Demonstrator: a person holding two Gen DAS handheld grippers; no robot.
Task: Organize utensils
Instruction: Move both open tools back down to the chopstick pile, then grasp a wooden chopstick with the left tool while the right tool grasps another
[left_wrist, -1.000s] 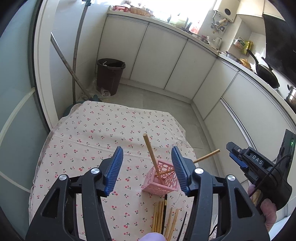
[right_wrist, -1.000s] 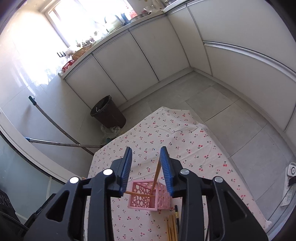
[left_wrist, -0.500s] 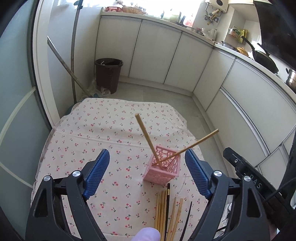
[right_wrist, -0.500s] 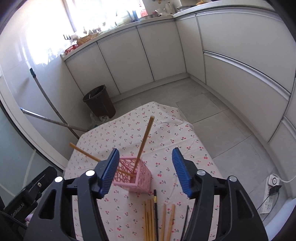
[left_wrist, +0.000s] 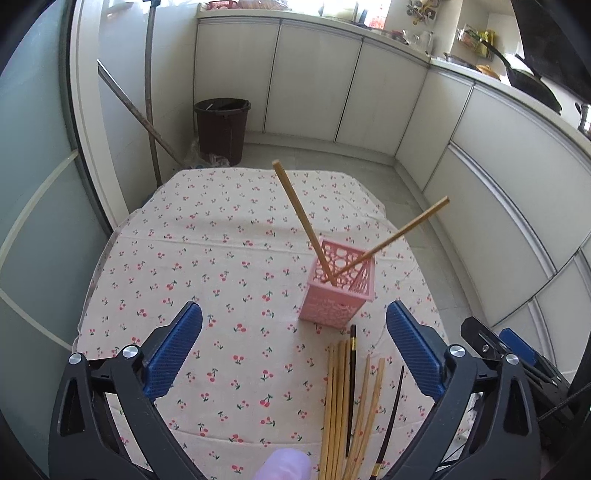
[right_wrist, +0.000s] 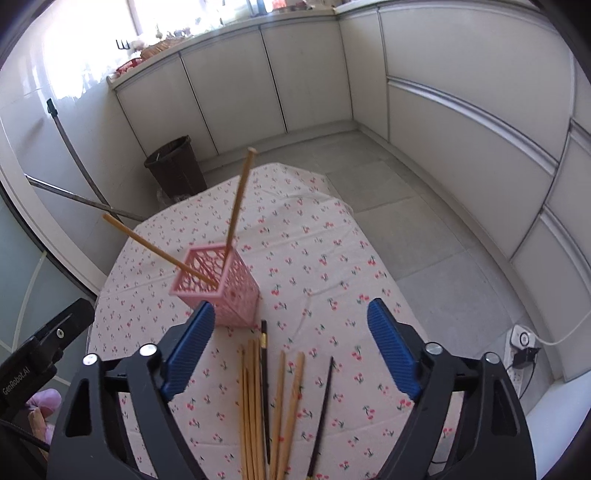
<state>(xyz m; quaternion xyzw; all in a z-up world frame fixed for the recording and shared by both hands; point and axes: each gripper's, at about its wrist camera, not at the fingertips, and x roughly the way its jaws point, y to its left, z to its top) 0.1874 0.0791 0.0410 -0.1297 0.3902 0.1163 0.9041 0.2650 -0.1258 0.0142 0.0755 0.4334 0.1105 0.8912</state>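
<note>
Both tongs spread wide, nothing between the pads — left tongs (left_wrist: 293, 352) and right tongs (right_wrist: 291, 347) each hover above the near end of the bench (left_wrist: 192, 236), which is covered in a cherry-print cloth. Pink perforated utensil holder (left_wrist: 338, 286) stands upright on the cloth, toward the right side in the left wrist view and left of centre in the right wrist view (right_wrist: 218, 286). Two wooden chopsticks sit in it, crossing at the rim: one (left_wrist: 301, 218) leans up and away to the left, the other (left_wrist: 391, 240) tilts out low to the right. Loose chopsticks (left_wrist: 345, 402) lie flat on the cloth just in front of the holder, roughly parallel, mostly light wood; a dark one with a gold band (left_wrist: 352, 373) lies among them with its tip near the holder's base, and another dark one (left_wrist: 393, 406) lies a bit apart on the right. In the right wrist view the same pile (right_wrist: 266, 410) sits between the blue pads. Brown bin (left_wrist: 222, 129) stands on the floor beyond the bench, with mop handles (left_wrist: 149, 92) leaning by it.
</note>
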